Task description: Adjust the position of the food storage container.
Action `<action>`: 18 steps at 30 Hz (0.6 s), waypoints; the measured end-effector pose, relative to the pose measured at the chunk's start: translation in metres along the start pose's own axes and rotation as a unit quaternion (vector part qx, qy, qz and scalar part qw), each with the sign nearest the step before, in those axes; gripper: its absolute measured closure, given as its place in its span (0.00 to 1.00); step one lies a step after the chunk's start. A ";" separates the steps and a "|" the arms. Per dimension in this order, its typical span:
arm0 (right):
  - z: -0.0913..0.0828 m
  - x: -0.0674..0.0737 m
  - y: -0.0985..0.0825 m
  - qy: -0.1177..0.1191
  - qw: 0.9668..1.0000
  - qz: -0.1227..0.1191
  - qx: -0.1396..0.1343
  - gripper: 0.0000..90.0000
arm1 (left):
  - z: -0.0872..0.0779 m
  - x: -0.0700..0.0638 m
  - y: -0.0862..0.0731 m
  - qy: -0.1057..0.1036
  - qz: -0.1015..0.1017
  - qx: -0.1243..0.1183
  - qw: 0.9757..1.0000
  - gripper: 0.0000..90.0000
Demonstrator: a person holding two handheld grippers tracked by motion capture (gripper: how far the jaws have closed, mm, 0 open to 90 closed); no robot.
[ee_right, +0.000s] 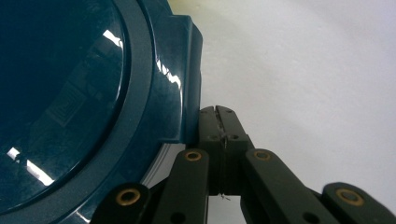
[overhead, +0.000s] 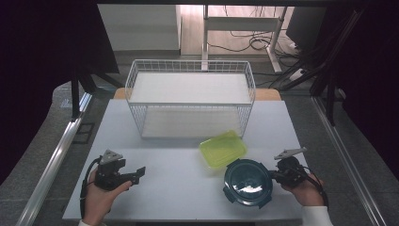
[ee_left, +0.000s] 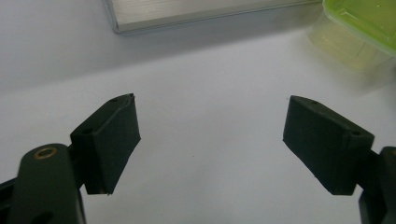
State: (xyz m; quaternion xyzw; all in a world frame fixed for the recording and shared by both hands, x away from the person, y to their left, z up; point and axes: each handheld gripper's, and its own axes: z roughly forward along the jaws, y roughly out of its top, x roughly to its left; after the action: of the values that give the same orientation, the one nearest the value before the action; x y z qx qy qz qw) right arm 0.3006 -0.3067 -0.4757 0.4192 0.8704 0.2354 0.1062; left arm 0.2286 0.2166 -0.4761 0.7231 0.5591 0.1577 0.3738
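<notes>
We count two containers on the worktop (overhead: 155,165), each one of a kind.

One round dark teal container (overhead: 248,182), lid on, with latch tabs at its rim, sits near the front edge on the right. One rectangular yellow-green lidded box (overhead: 223,148) lies just behind it, close to touching, in front of the basket.

One white wire basket (overhead: 190,96), open at the top, stands at the back middle.

We hold two hand-held grippers, one per hand. The left hand-held gripper (overhead: 137,173) rests at the front left, well apart from both containers, with its jaws spread wide over bare worktop and nothing between them. The right hand-held gripper (ee_right: 217,122) lies at the teal container's right side. Its jaws are closed pad against pad with nothing caught between them, and their tip is against the outer edge of one latch tab (ee_right: 184,74).
</notes>
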 end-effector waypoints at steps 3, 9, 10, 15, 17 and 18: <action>0.000 0.006 0.002 0.006 1.000 -0.003 -0.003 0.99 | 0.000 0.000 0.000 -0.002 0.001 0.001 1.000 0.20; 0.001 0.023 0.000 0.019 1.000 -0.003 0.001 0.99 | -0.005 0.005 0.001 0.000 -0.006 -0.007 1.000 0.20; 0.001 0.023 0.000 0.019 1.000 -0.003 0.001 0.99 | -0.005 0.005 0.001 0.000 -0.006 -0.007 1.000 0.20; 0.002 0.039 0.001 0.021 1.000 -0.010 0.005 0.99 | -0.005 0.006 0.001 -0.002 -0.009 -0.007 1.000 0.20; 0.003 0.044 0.001 0.024 1.000 -0.016 0.006 0.99 | -0.004 0.005 0.002 -0.004 -0.007 -0.006 1.000 0.20; 0.003 0.044 0.001 0.024 1.000 -0.016 0.006 0.99 | -0.004 0.005 0.002 -0.004 -0.007 -0.006 1.000 0.20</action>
State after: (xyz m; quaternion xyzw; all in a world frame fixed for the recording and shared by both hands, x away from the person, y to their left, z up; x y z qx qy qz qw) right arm 0.2749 -0.2709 -0.4767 0.4000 0.8807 0.2387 0.0865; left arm 0.2285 0.2225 -0.4732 0.7177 0.5614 0.1558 0.3814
